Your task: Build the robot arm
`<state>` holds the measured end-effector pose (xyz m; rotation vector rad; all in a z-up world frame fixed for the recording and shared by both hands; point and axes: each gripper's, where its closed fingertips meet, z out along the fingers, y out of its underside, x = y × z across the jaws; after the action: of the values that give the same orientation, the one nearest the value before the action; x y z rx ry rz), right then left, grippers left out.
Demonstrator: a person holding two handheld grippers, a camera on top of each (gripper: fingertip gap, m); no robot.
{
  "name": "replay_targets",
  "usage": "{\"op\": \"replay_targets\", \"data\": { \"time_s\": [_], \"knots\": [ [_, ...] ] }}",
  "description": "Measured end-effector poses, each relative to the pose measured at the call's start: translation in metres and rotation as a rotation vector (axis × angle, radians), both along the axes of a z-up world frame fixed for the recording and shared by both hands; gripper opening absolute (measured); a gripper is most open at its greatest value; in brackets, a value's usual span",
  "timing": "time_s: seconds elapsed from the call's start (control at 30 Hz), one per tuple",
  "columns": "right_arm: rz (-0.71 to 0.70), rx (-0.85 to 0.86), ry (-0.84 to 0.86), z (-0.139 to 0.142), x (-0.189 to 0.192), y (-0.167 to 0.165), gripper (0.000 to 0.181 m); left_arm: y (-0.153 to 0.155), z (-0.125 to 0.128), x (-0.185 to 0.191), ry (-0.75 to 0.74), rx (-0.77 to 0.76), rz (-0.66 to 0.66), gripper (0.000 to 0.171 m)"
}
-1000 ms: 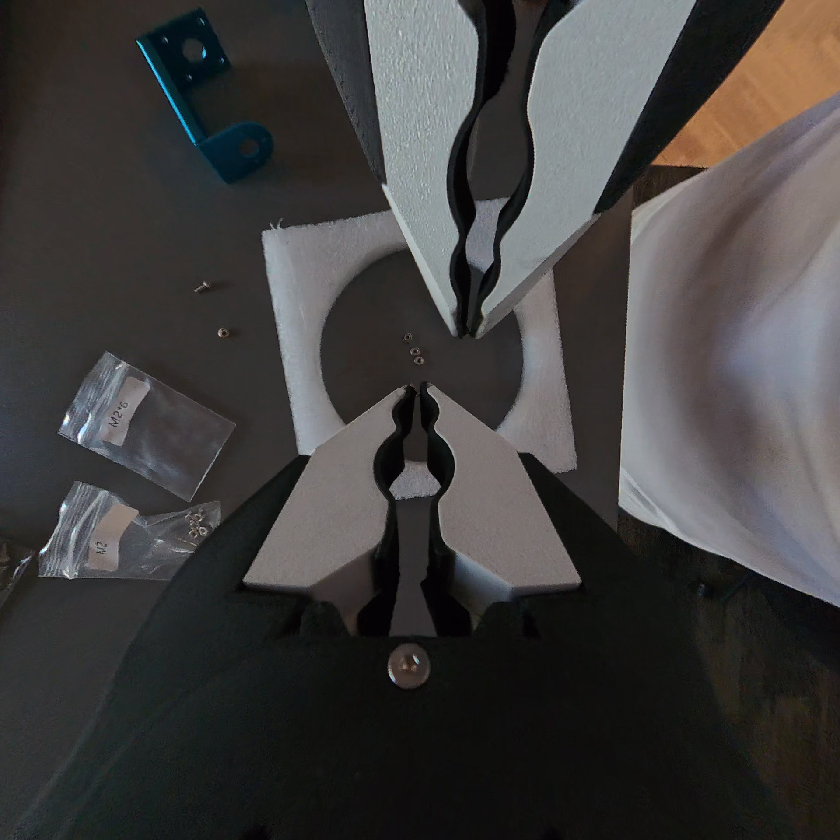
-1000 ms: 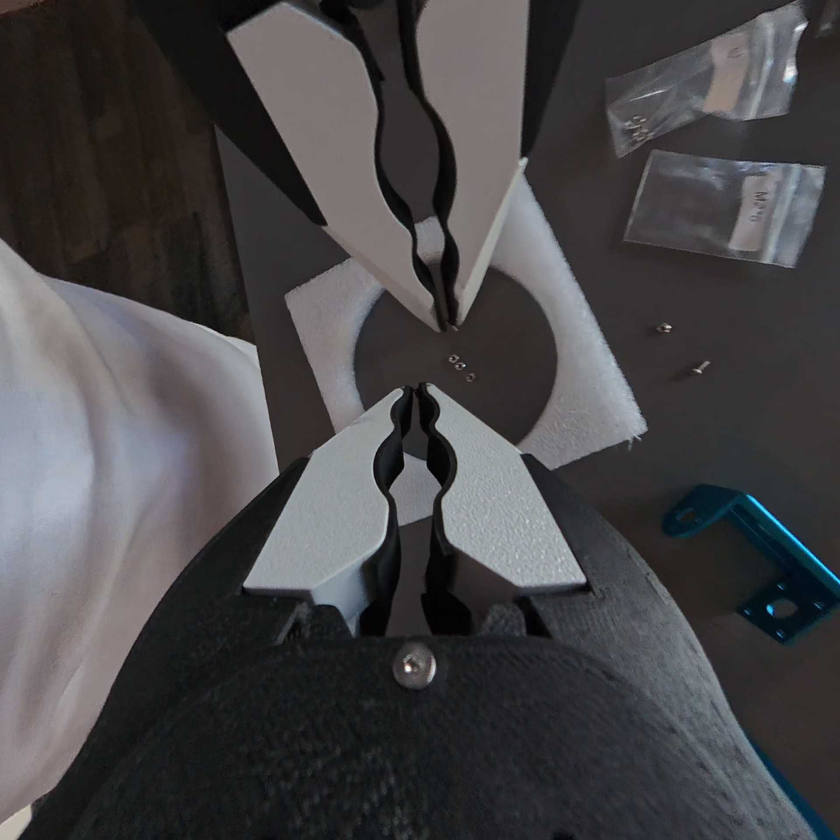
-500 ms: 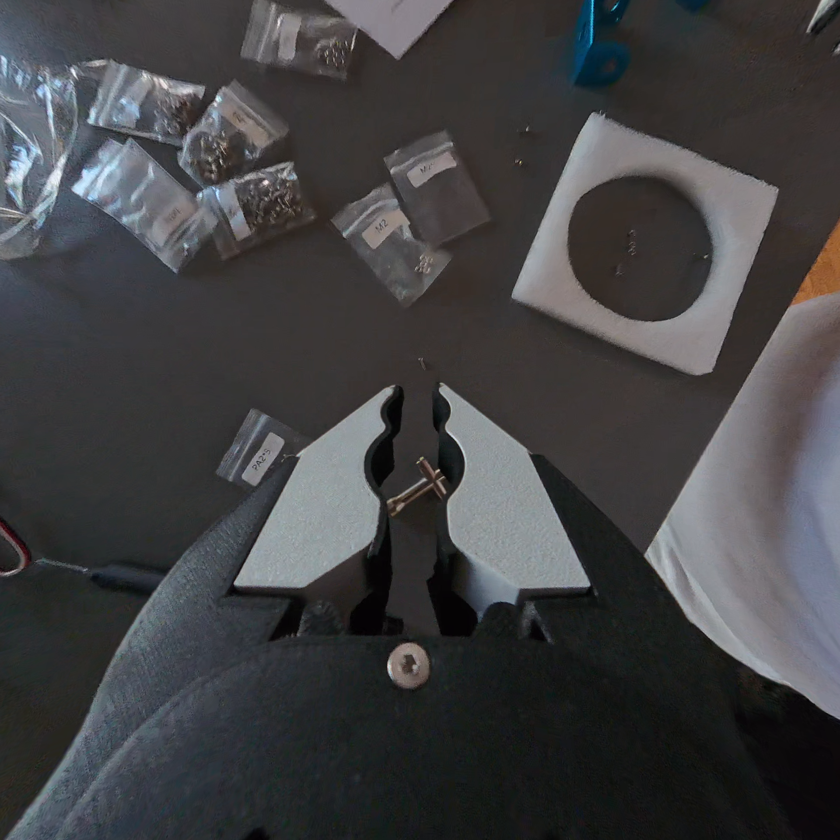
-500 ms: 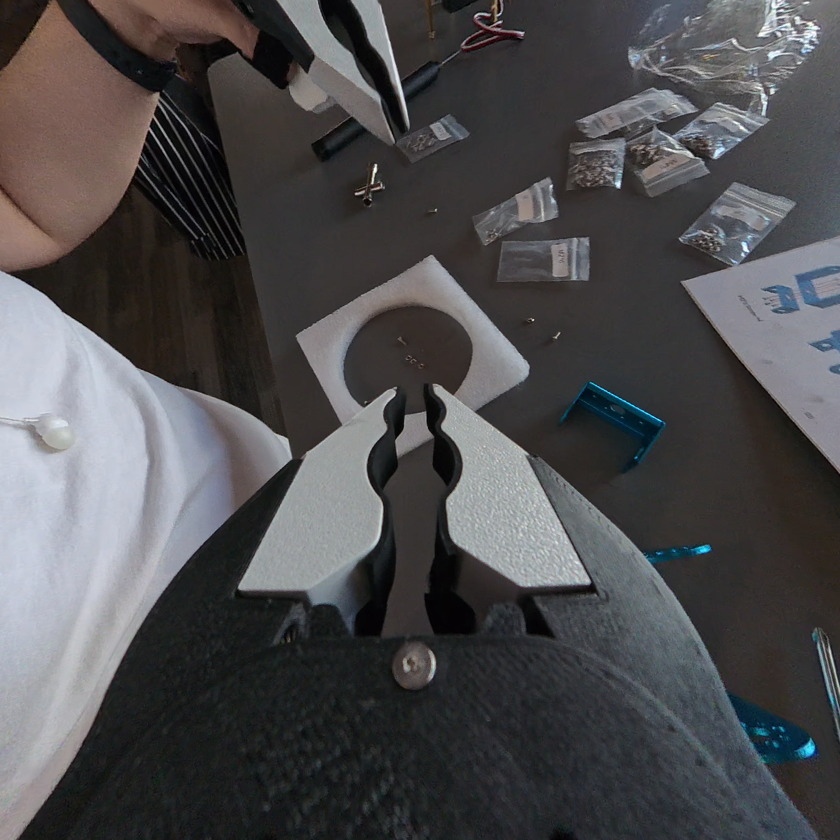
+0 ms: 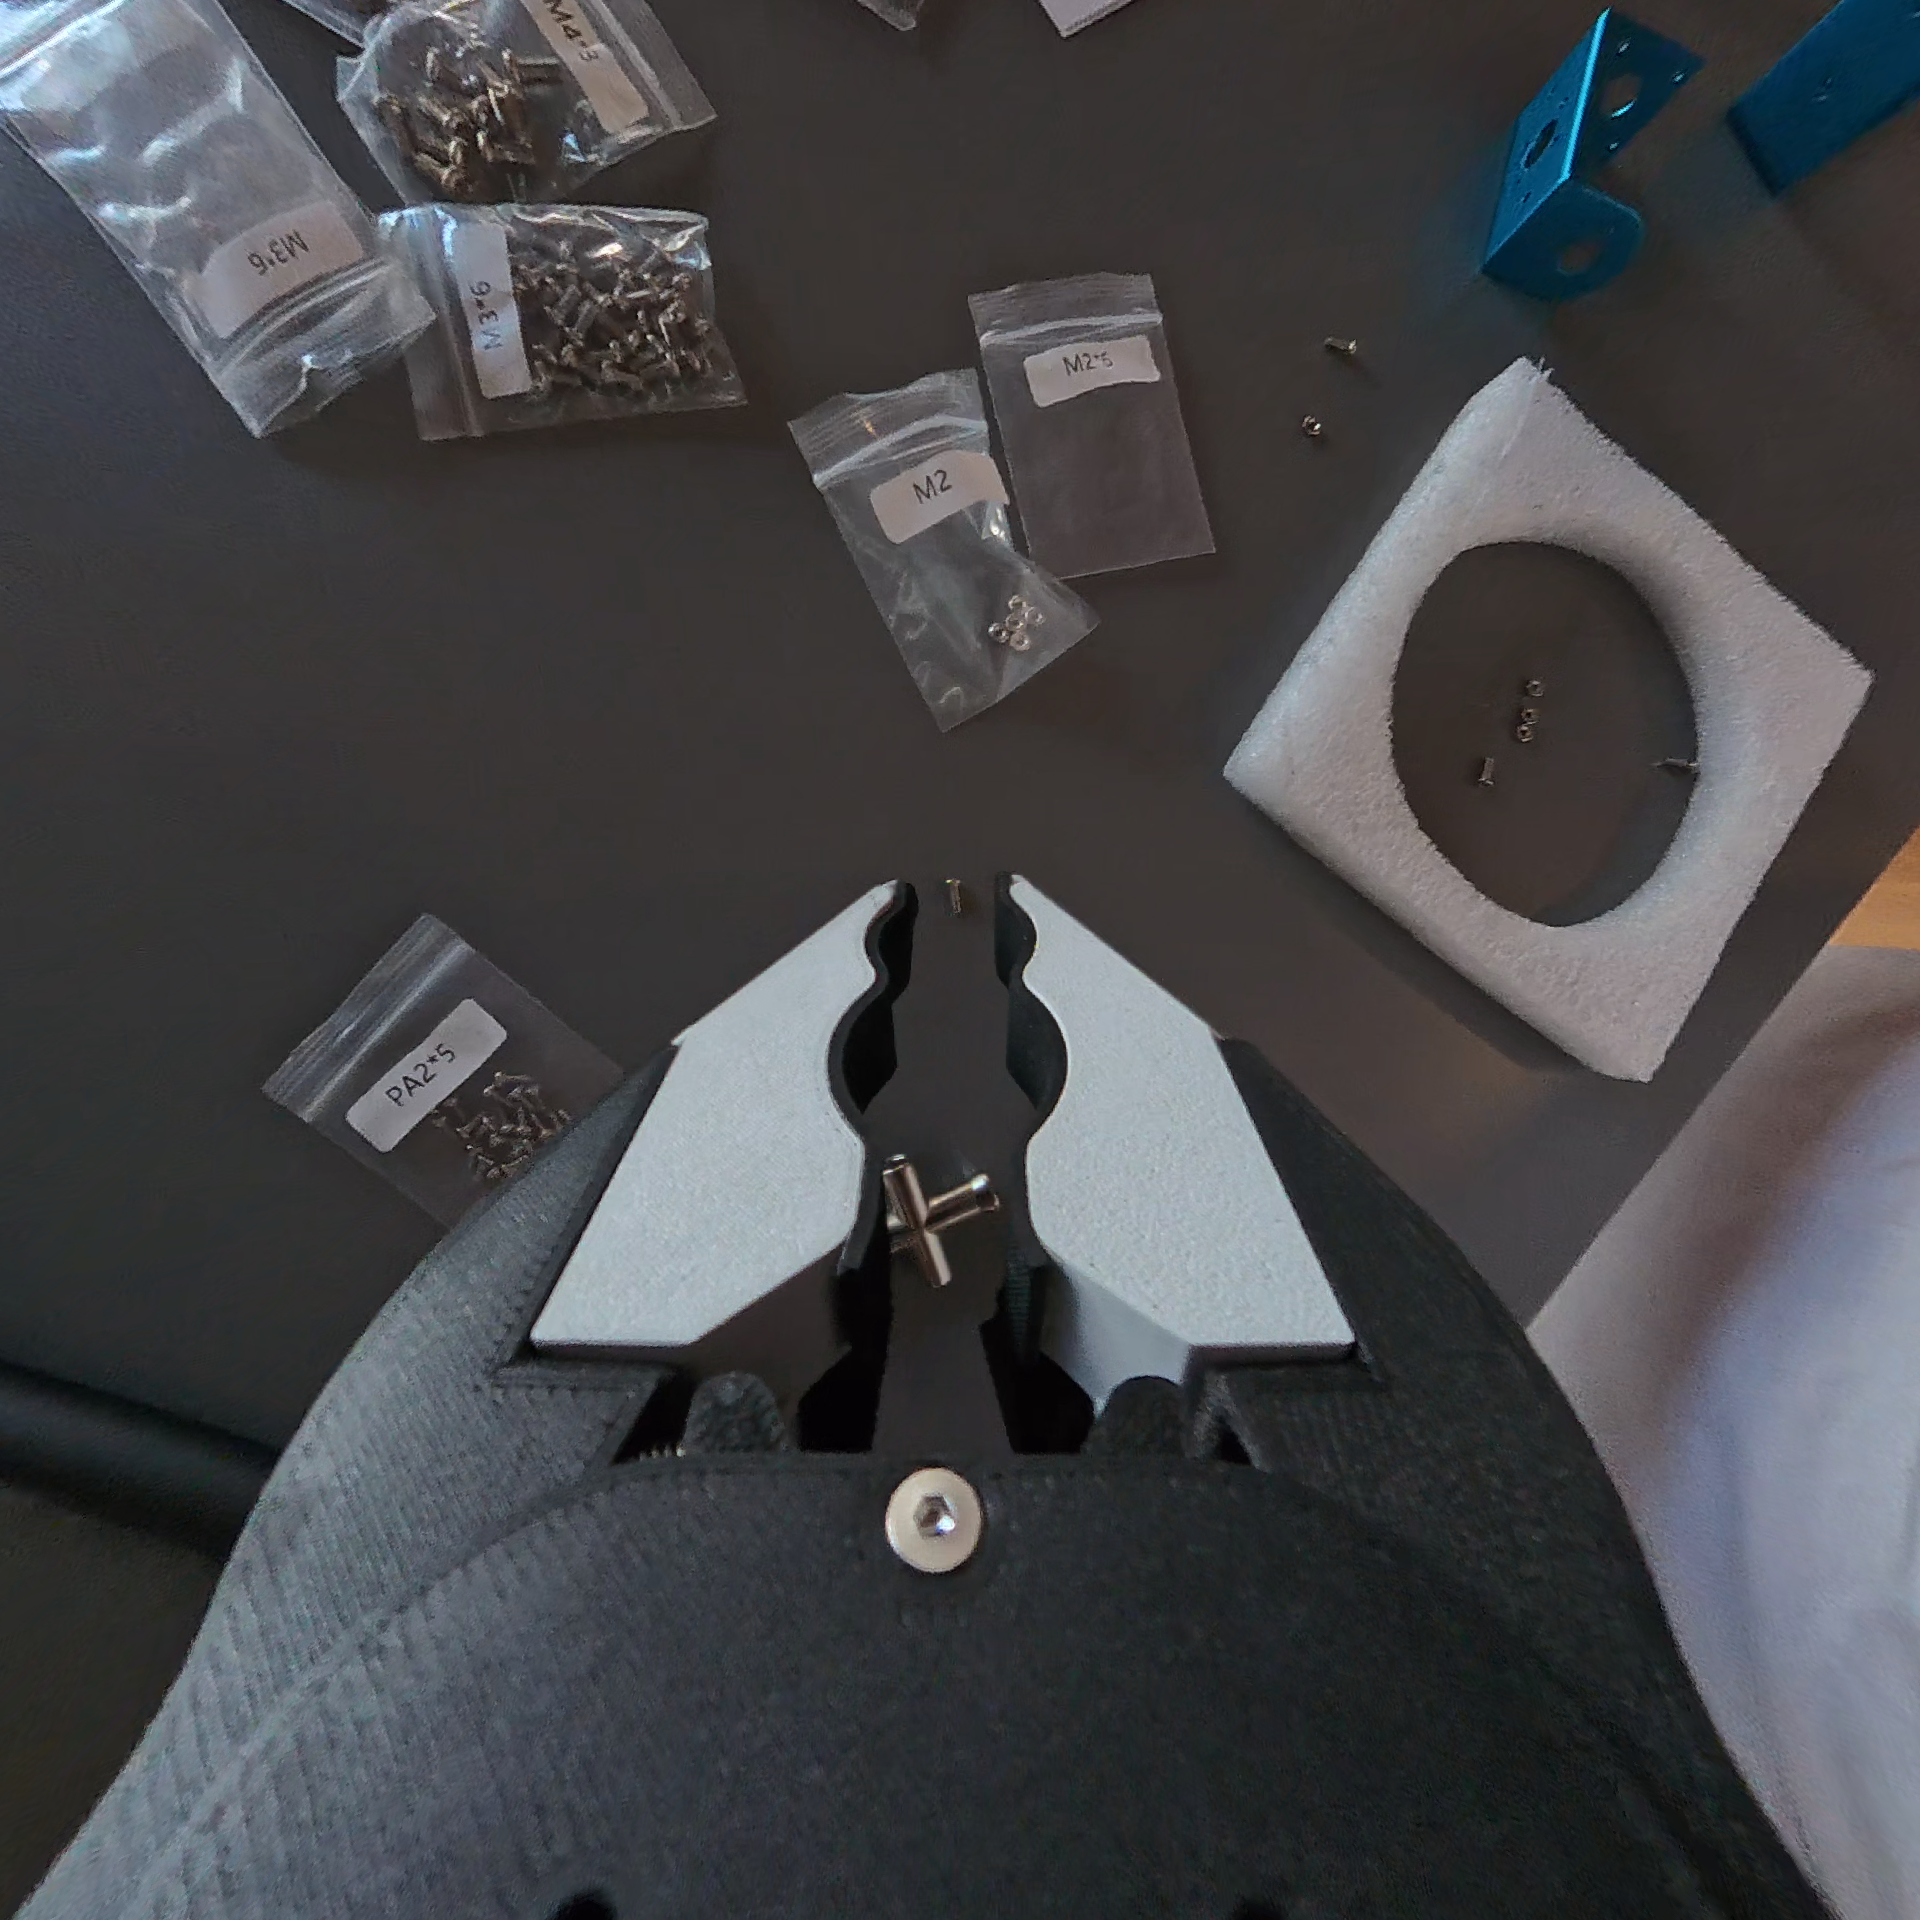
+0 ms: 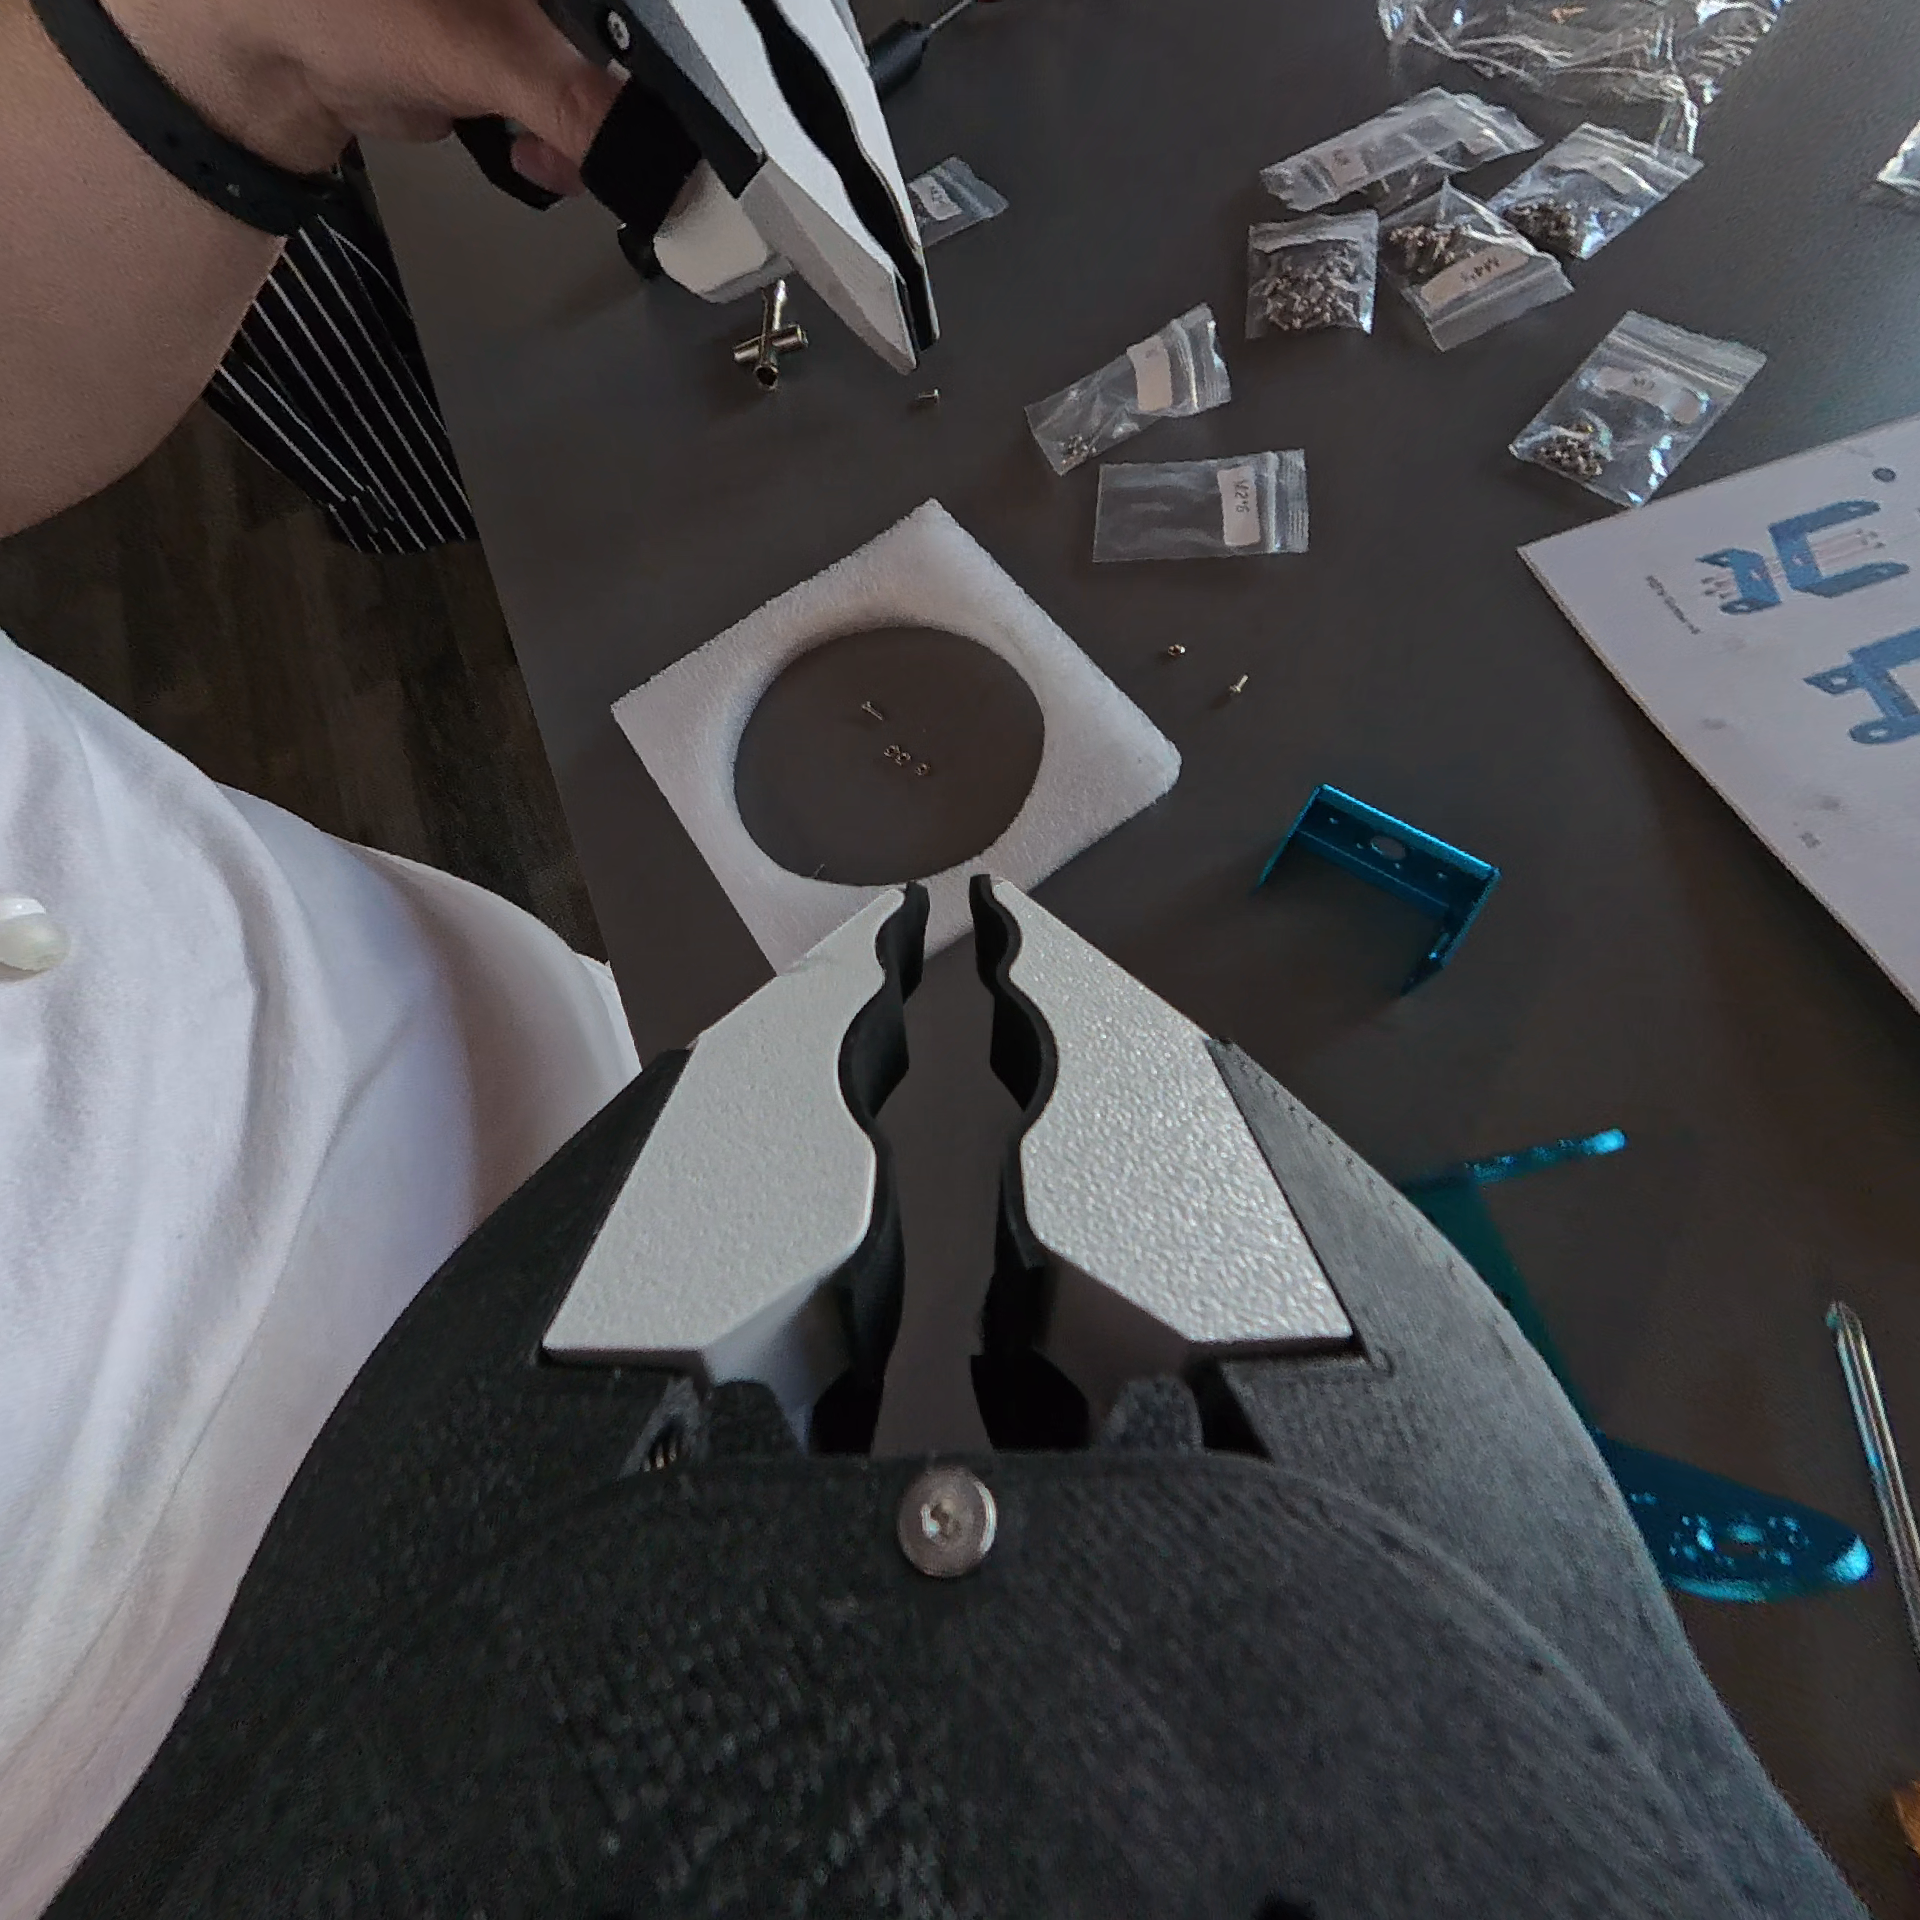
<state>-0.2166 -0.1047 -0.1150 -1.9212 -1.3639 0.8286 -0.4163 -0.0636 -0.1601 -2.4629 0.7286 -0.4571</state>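
My left gripper [image 5: 954, 891] is narrowly open and empty, low over the dark table. A tiny loose screw [image 5: 953, 900] lies on the table right between its tips. A small metal cross-shaped wrench [image 5: 935, 1216] lies under its fingers. In the right wrist view, the left gripper [image 6: 916, 345] points down beside the screw [image 6: 928, 396] and the cross wrench [image 6: 769, 338]. My right gripper [image 6: 948, 891] is narrowly open and empty, above the near edge of a white foam square [image 6: 1101, 748]. Small nuts [image 6: 902, 756] and a screw lie in the foam's round hole.
Several clear bags of screws [image 5: 561, 312] lie left of the foam [image 5: 1766, 727], and one small bag [image 5: 416, 1081] lies beside the left fingers. Blue metal brackets [image 5: 1558, 197] [image 6: 1371, 883], a printed sheet [image 6: 1766, 727], a flat blue plate [image 6: 1745, 1558] and a screwdriver [image 6: 1881, 1475] lie around. A person in white sits at the table edge. The tips of one gripper are about 20 cm away from the tips of the other. The small metal cross-shaped wrench [image 5: 935, 1216] lies some 6 cm from my left tips, 25 cm from my right tips. Seen from the right wrist view [image 6: 765, 354] as well. To reach the white foam square [image 6: 1101, 748] in a straight line is about 8 cm for my right fingers, about 15 cm for my left. It turns up in the left wrist view [image 5: 1501, 457] as well.
Both grippers were shut, tip to tip over the foam hole. They have pulled apart and opened slightly. The left one moved left and down to the loose screw.
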Motion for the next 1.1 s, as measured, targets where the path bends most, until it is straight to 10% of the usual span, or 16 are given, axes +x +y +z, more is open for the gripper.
{"op": "replay_targets", "data": {
  "time_s": [0.43,0.73,1.1],
  "knots": [
    [-0.085,-0.002,0.077,0.010,0.036,0.013,0.007,0.008,-0.009,-0.001,0.192,0.179,-0.017,0.000],
    [-0.101,-0.017,0.086,0.004,0.050,0.015,0.006,0.008,0.025,-0.014,0.038,0.209,0.043,0.000],
    [-0.063,-0.018,0.061,0.000,0.041,0.014,0.006,-0.001,0.013,0.007,0.183,0.226,-0.377,0.012]
  ]
}}
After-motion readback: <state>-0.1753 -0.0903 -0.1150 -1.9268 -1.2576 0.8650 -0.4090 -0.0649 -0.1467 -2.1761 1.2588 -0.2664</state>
